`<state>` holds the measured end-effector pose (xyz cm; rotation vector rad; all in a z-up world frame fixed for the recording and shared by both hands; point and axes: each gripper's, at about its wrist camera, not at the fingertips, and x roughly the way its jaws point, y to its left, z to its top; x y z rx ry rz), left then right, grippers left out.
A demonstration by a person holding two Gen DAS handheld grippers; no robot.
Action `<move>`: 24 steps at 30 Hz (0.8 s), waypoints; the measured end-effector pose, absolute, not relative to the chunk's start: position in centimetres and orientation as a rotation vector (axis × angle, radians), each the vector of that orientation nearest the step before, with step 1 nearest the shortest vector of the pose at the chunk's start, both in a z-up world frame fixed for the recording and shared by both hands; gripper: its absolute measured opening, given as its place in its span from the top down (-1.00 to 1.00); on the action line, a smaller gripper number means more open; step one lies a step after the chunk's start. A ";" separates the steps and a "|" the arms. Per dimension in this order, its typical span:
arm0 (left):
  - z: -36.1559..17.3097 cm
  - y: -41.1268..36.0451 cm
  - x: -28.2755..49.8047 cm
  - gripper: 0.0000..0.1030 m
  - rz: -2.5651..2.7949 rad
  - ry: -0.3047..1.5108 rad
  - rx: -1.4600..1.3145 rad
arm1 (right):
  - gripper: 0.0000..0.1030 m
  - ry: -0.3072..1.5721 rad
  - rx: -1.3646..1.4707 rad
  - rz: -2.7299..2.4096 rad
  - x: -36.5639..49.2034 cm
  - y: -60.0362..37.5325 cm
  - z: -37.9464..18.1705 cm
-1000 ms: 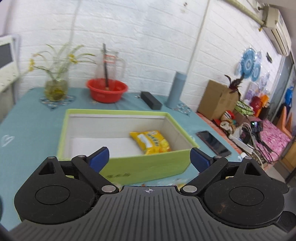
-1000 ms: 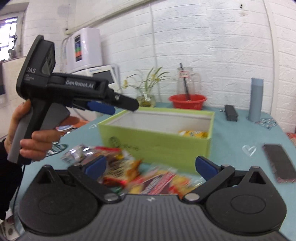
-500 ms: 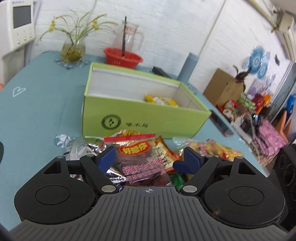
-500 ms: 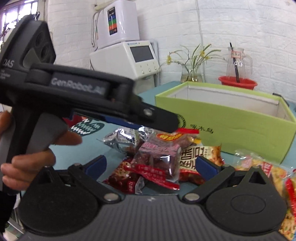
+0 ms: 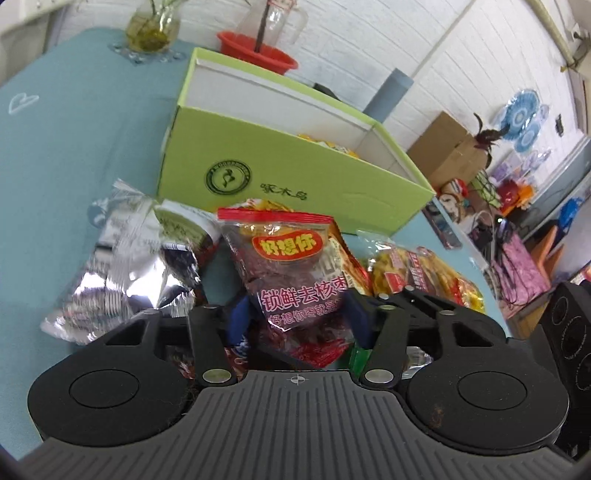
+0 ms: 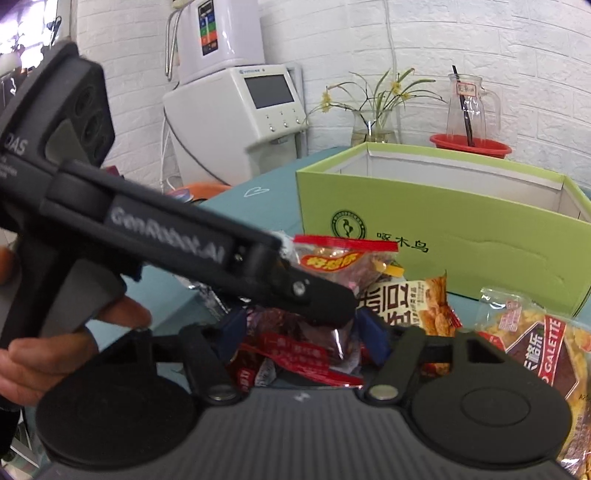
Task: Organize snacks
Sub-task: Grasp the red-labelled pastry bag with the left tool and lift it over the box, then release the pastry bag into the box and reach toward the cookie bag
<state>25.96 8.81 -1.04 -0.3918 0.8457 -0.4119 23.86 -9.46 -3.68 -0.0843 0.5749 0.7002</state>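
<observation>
A pile of snack packets lies on the teal table in front of the open green box (image 5: 295, 173). My left gripper (image 5: 297, 317) is closing, and its blue pads pinch the lower part of the dark red date packet (image 5: 288, 258), which stands up between them. My right gripper (image 6: 303, 332) is closing too, around a red packet (image 6: 295, 354) low in the pile, its pads close to the sides. The left gripper's finger (image 6: 317, 299) crosses just above it. A yellow packet (image 5: 332, 146) lies inside the box.
Around the grip lie a silver foil packet (image 5: 129, 266), a cracker packet (image 6: 413, 299) and a yellow-red galette packet (image 6: 546, 350). A red basin (image 5: 258, 55), a vase (image 5: 151, 29) and a grey cylinder (image 5: 388, 92) stand behind the box. A hand (image 6: 55, 350) holds the left gripper.
Both grippers have come down from the box to the snack pile. Their jaws have narrowed, the left onto the date packet, the right around a red packet beneath.
</observation>
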 end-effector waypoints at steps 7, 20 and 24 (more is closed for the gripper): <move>3.2 7.5 24.5 0.34 -0.460 0.743 -0.345 | -0.22 0.458 -0.087 0.678 22.0 -10.8 -0.6; 5.3 10.4 42.0 0.32 -0.365 0.767 -0.314 | -0.25 0.544 -0.090 0.678 41.1 -8.5 2.4; 3.0 11.7 43.8 0.26 -0.316 0.790 -0.315 | -0.41 0.625 -0.103 0.680 43.5 -7.0 0.4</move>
